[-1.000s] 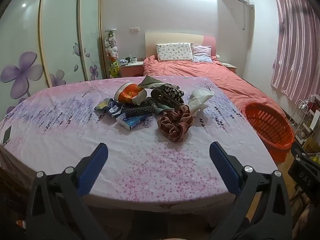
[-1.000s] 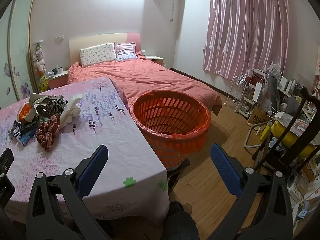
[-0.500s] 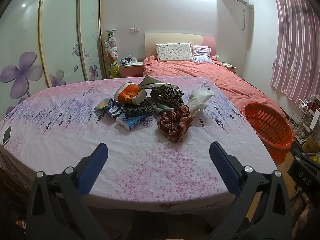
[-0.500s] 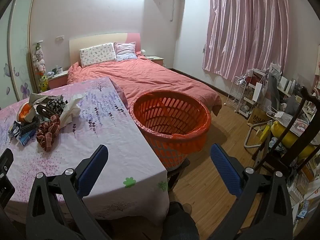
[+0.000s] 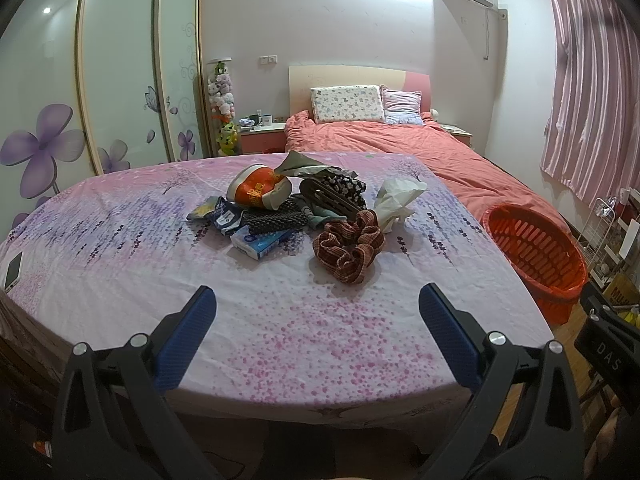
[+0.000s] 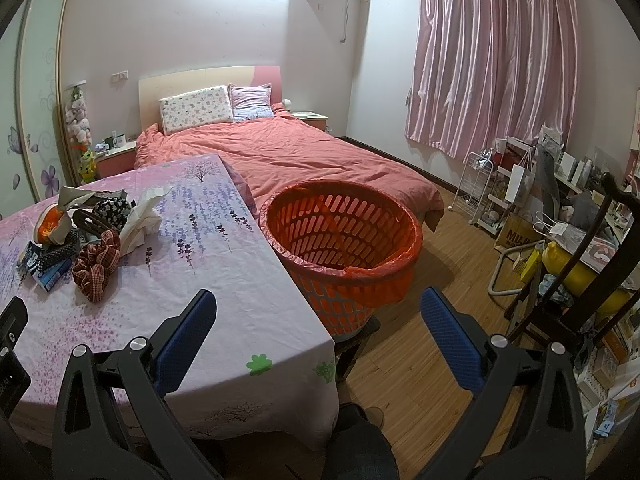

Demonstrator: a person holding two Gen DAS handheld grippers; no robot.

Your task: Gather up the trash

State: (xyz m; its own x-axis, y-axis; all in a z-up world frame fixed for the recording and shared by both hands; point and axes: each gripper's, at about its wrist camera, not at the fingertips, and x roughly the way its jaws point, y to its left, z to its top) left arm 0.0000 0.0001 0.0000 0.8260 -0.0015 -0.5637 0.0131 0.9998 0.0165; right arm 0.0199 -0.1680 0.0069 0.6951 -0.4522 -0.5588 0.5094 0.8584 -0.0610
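A pile of items lies mid-table on the pink floral cloth (image 5: 280, 320): an orange and white noodle cup (image 5: 258, 191) on its side, a crumpled white tissue (image 5: 396, 200), a blue and white box (image 5: 262, 242), small wrappers (image 5: 218, 213), a dark knitted piece (image 5: 272, 220) and a red checked scrunchie (image 5: 348, 249). My left gripper (image 5: 318, 312) is open over the near table edge, well short of the pile. The orange basket (image 6: 340, 244) with a red liner stands on the floor beside the table. My right gripper (image 6: 318, 312) is open, aimed between the table corner and the basket.
A phone (image 5: 13, 270) lies at the table's left edge. A bed (image 6: 300, 160) with a pink cover stands behind the table. Shelves, bags and a dark chair (image 6: 580, 264) crowd the right side. Bare wooden floor (image 6: 448, 248) runs between bed and shelves.
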